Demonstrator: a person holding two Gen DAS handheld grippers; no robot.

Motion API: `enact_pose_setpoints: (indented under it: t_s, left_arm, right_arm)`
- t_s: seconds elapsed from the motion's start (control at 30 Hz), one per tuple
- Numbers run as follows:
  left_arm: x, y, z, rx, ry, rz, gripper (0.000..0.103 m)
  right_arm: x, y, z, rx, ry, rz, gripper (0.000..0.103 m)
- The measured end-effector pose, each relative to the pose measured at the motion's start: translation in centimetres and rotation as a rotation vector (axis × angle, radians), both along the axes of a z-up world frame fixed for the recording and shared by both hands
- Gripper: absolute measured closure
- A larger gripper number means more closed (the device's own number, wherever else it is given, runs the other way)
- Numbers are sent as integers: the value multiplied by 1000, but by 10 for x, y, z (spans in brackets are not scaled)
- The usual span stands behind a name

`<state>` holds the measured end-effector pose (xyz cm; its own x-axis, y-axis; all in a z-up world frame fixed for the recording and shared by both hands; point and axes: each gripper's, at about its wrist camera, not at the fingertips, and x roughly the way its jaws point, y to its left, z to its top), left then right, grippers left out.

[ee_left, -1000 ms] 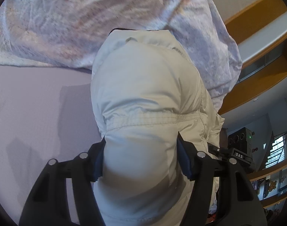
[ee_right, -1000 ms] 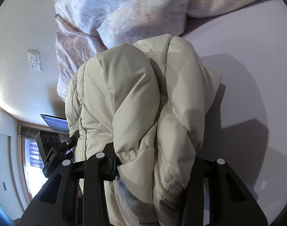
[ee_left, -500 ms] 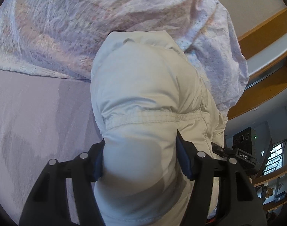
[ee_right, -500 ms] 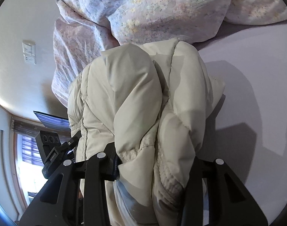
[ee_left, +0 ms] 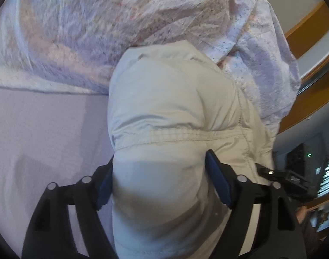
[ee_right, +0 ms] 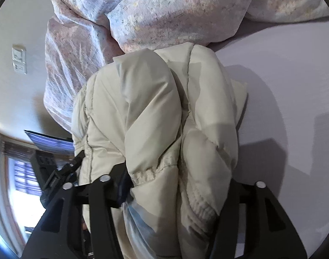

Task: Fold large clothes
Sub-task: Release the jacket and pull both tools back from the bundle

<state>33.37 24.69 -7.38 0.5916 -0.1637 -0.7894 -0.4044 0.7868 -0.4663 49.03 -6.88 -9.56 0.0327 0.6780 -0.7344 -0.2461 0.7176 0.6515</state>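
Observation:
A cream puffy jacket [ee_left: 171,116] fills the middle of both views, bunched and lifted above the lilac bed sheet [ee_left: 41,133]. My left gripper [ee_left: 162,179] is shut on a thick fold of it, blue pads pressing both sides. My right gripper [ee_right: 177,187] is shut on another bundle of the same jacket [ee_right: 160,112], near an elastic cuff. Each gripper's fingertips are buried in fabric. The other gripper shows at the edge of each view, at the right in the left wrist view [ee_left: 294,179] and at the left in the right wrist view [ee_right: 54,168].
A crumpled pastel patterned duvet [ee_left: 121,21] lies heaped just beyond the jacket, also in the right wrist view [ee_right: 164,10]. A wooden headboard rail [ee_left: 311,69] runs at the right. A wall with a socket plate [ee_right: 19,58] and a window [ee_right: 24,177] are at the left.
Both grippers have carried the jacket forward toward the duvet, which now looms larger and closer. The grips on the jacket have not changed.

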Motion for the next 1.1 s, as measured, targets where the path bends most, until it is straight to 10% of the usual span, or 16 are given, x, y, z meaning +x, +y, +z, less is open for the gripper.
enact_pose_setpoints:
  t_s: [0.17,0.57,1.1]
  left_arm:
    - [-1,-13,13,196,26,-11,17]
    - [-13,-30,35,337,-1,-14,10]
    - [-11,-64,25,355,43,-68,8]
  right_arm:
    - [-5,7,19,-69,-68,8,37]
    - [-15,-19,70,-202,-302,-139,26]
    - [-47,43,53,-357,-372,121,58]
